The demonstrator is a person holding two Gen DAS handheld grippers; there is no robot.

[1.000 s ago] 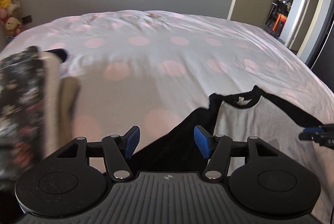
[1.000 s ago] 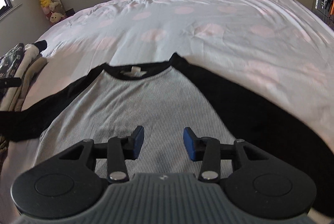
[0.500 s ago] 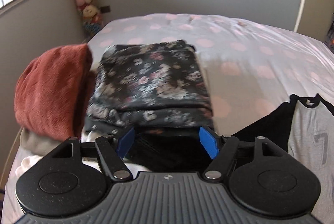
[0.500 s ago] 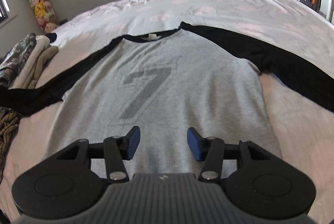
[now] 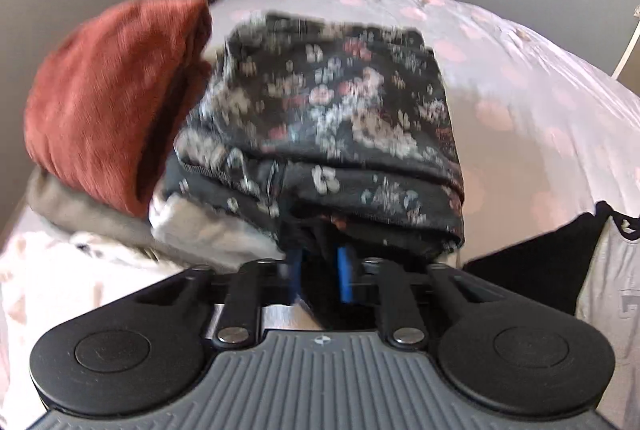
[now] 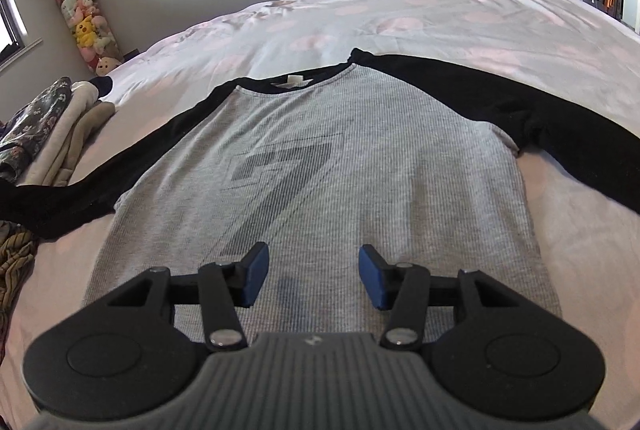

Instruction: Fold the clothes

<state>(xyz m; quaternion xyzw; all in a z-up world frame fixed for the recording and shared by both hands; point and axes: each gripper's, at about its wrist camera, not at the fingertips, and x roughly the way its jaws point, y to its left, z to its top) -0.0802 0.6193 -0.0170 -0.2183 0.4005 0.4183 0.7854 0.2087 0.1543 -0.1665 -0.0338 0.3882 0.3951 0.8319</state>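
A grey shirt (image 6: 360,157) with black sleeves and a large "7" lies flat, front up, on the bed. My right gripper (image 6: 314,276) hovers open over its lower part, nothing between the pads. The shirt's left black sleeve (image 6: 60,197) runs out toward a pile of folded clothes. In the left wrist view my left gripper (image 5: 319,276) sits at the foot of that pile, its jaws closing on black fabric (image 5: 320,304) that appears to be the sleeve's end. More of that sleeve (image 5: 532,262) and the grey body (image 5: 616,294) show at the right edge.
The pile has a dark floral garment (image 5: 332,133) on top, a rust-red one (image 5: 112,109) at its left and pale ones (image 5: 192,226) beneath. A striped brown cloth (image 6: 12,262) lies near the bed's left edge. Spotted bedding (image 6: 440,17) stretches behind; soft toys (image 6: 86,25) hang in the corner.
My left gripper swung left from the shirt's shoulder to the folded pile and its jaws came nearly together on black fabric. The right gripper drew back toward the shirt's hem and opened slightly.
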